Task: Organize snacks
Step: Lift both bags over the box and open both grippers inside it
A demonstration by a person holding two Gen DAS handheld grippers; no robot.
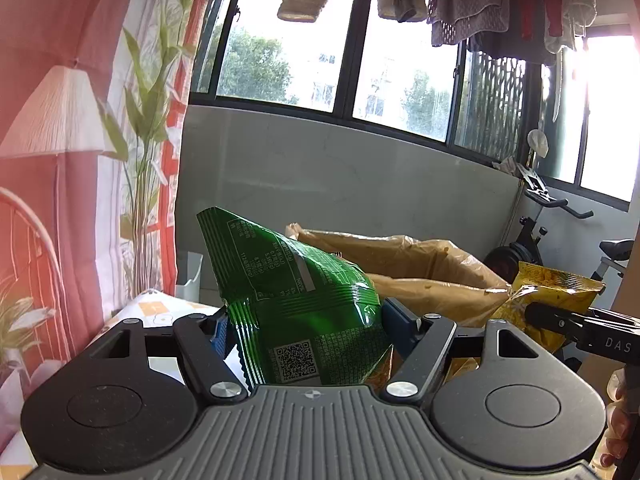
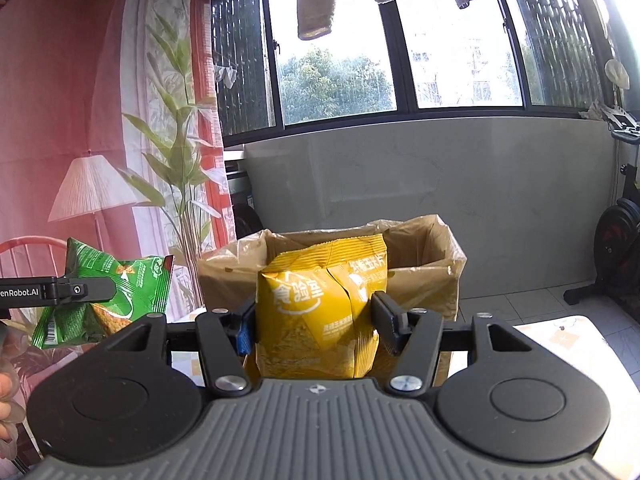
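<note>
Right wrist: lined box (image 2: 416, 276) behind yellow bag (image 2: 320, 312)

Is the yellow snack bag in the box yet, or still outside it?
Outside: the right gripper holds the yellow snack bag in front of the lined box.

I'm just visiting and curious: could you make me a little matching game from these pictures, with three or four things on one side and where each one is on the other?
Things:
1. green snack bag
2. yellow snack bag
3. cardboard box
4. exercise bike

Places:
A. on the floor below the window
B. pinched in the right gripper
C. behind both bags, lined with plastic, open on top
D. pinched in the left gripper

Pairs: 1-D, 2-B, 3-C, 4-A
</note>
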